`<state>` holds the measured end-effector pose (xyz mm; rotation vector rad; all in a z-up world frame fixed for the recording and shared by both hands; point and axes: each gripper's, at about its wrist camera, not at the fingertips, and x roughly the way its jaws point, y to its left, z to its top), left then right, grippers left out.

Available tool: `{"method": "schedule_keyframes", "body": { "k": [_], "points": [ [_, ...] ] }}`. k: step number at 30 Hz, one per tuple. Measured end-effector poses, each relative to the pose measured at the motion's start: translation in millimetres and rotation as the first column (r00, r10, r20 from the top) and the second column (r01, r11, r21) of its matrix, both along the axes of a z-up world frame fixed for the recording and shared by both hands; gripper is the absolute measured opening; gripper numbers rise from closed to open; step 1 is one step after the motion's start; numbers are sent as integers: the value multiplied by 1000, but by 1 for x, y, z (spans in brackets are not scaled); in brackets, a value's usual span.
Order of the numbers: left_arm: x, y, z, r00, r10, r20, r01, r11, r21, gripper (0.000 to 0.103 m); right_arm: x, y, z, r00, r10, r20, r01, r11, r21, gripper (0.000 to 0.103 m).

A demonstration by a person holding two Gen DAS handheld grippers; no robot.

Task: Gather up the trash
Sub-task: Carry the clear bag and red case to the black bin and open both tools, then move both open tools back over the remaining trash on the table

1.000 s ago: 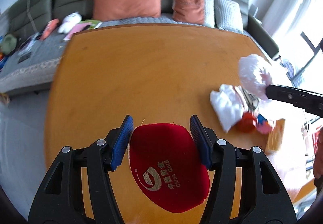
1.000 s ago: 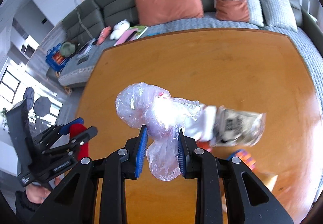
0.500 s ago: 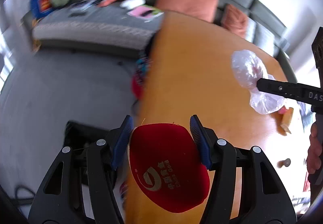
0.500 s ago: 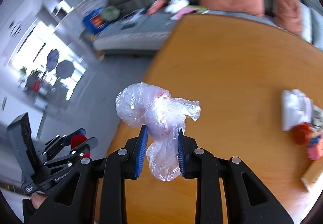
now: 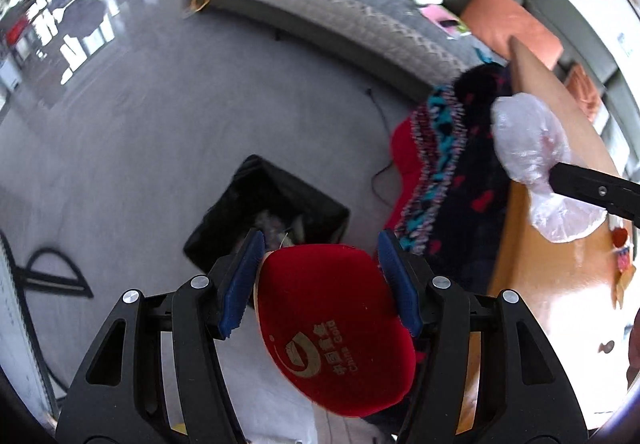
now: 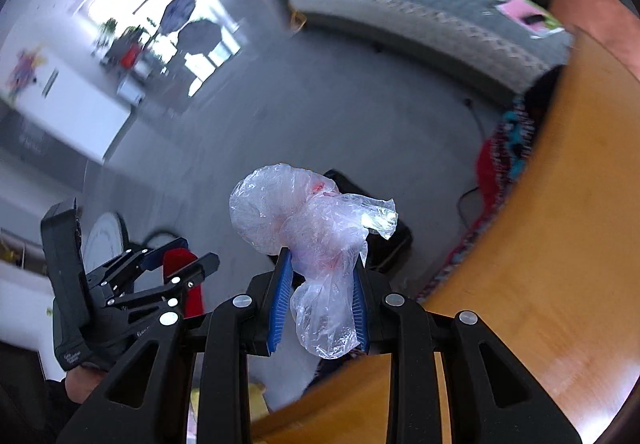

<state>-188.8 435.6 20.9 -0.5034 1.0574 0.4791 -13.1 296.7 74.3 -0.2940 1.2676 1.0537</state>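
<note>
My left gripper (image 5: 320,276) pinches a red pouch (image 5: 336,332); my right gripper (image 6: 320,284) pinches crumpled clear plastic (image 6: 308,220), above grey floor (image 5: 160,132) beside a wooden table (image 6: 560,244).

Black-framed left claw (image 5: 320,280) and right claw (image 6: 320,280), blue ribbed pads, silver screws

left tool (image 5: 320,280) grips red pouch (image 5: 336,328); above black bin (image 5: 240,212)
</note>
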Motion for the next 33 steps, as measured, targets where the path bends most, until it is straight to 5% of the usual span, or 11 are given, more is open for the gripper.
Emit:
{"method": "schedule_keyframes", "body": {
  "k": [1, 2, 3, 4, 9, 17, 33],
  "points": [
    [-4, 5, -3, 1000, 11, -5, -11, 1000, -2, 59, -3, 12, -3, 1000, 15, -3, -15, 1000, -6, 32],
    [-6, 13, -6, 1000, 18, -9, -18, 1000, -8, 60, -8, 21, -5, 1000, 26, -12, -27, 1000, -11, 46],
    [-6, 16, -7, 1000, 26, -14, -26, 1000, -14, 73, -9, 35, -8, 999, 35, -27, -36, 999, -20, 68],
    [-6, 21, -11, 999, 40, -34, -41, 999, -17, 94, -11, 46, -9, 999, 36, -34, -37, 999, -21, 71],
    [-10, 40, -11, 993, 100, -61, -99, 995, 26, 98, -18, 65, -7, 999, 41, -1, -41, 999, -28, 72],
    [-15, 34, -2, 995, 99, -24, -99, 995, 4, 98, -4, 33, 4, 999, -51, -7, 52, 998, 45, 83],
    [64, -54, 44, 988, -129, 81, 130, 992, 0, 98, 48, -108, 36, 949, -316, 19, 313, 945, 94, 86]
  ]
}}
